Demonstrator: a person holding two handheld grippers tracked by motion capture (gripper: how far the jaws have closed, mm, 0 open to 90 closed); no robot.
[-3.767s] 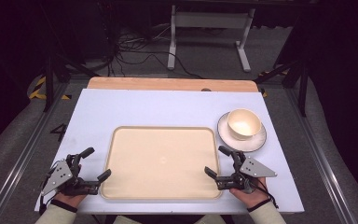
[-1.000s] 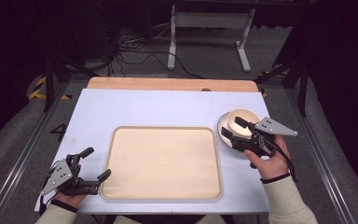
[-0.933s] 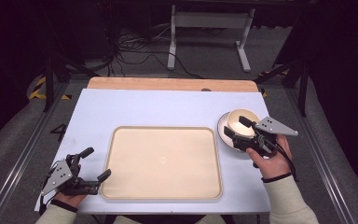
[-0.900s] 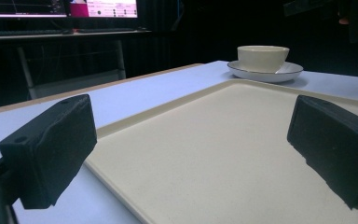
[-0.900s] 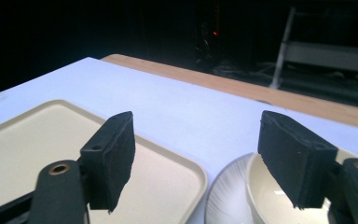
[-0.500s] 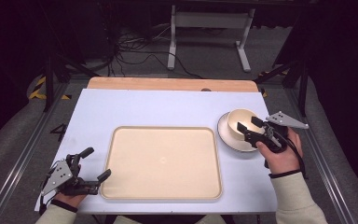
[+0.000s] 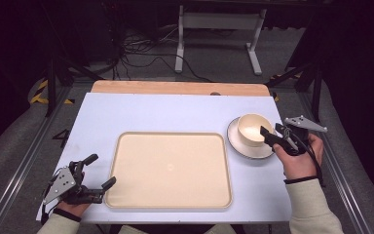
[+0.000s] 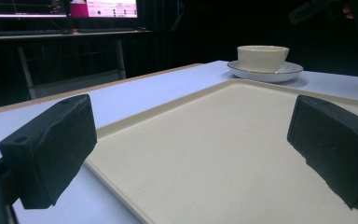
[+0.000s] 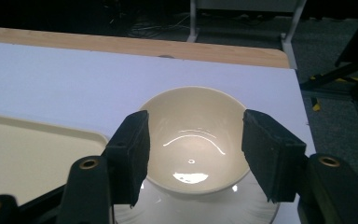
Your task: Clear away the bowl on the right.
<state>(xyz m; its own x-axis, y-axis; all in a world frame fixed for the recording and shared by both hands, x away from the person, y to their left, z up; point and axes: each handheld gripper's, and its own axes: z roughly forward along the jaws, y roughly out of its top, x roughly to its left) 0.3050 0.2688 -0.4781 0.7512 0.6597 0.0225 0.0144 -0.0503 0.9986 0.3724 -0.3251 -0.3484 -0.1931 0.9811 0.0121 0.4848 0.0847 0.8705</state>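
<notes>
A cream bowl (image 7: pixel 251 127) stands on a white plate (image 7: pixel 238 145) right of the cream tray (image 7: pixel 170 134). My right gripper (image 7: pixel 268 135) hovers at the bowl's right side and points left at it. In the right gripper view its jaws (image 9: pixel 196 126) straddle the bowl (image 9: pixel 193 140); they have just been closing, and I see no pad pressing on the rim. My left gripper (image 7: pixel 102 169) rests open at the tray's front left corner. Its pads (image 8: pixel 51 149) frame the bare tray (image 8: pixel 214 154), with the bowl (image 8: pixel 262 56) and plate (image 8: pixel 265 74) far off.
The tray lies on a pale blue mat (image 7: pixel 175 114) over a wooden table (image 7: pixel 175 87). Beyond the table stand a metal stand (image 7: pixel 219 22) and cables on the floor. Rails (image 7: pixel 24 161) run along both table sides.
The right gripper went from the tray's front right corner up to the bowl, then drew back to the right off the bowl's top. Its jaws look narrower. The left gripper stayed put.
</notes>
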